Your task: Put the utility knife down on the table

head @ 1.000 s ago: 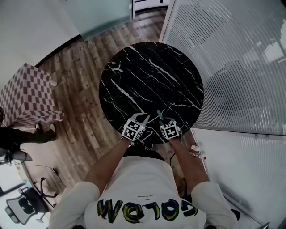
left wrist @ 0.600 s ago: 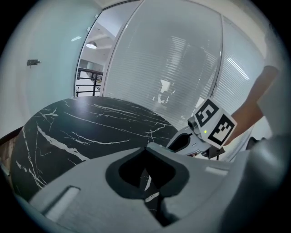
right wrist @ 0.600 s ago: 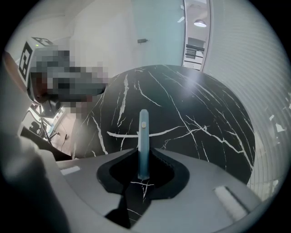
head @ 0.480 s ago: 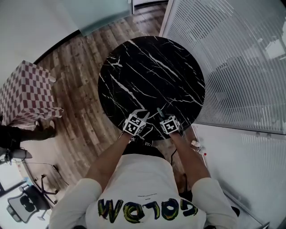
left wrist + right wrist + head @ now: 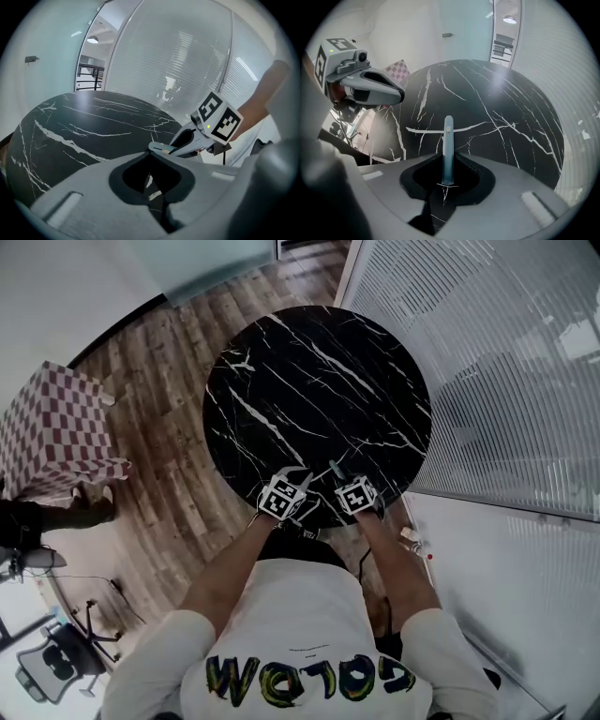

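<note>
Round black marble table (image 5: 319, 381) mid-frame; wood floor (image 5: 169, 456) at left; ribbed glass wall (image 5: 506, 362) at right; right gripper (image 5: 448, 174) clamps utility knife (image 5: 448, 140) over table's lower edge; left gripper (image 5: 152, 180) jaws apart, empty.

- Large yellow-green and blue letters run across the chest of the person's white shirt (image 5: 309, 681). They are upside down from where the head view looks and read roughly "COLOM".
- The last letter is uncertain.
</note>
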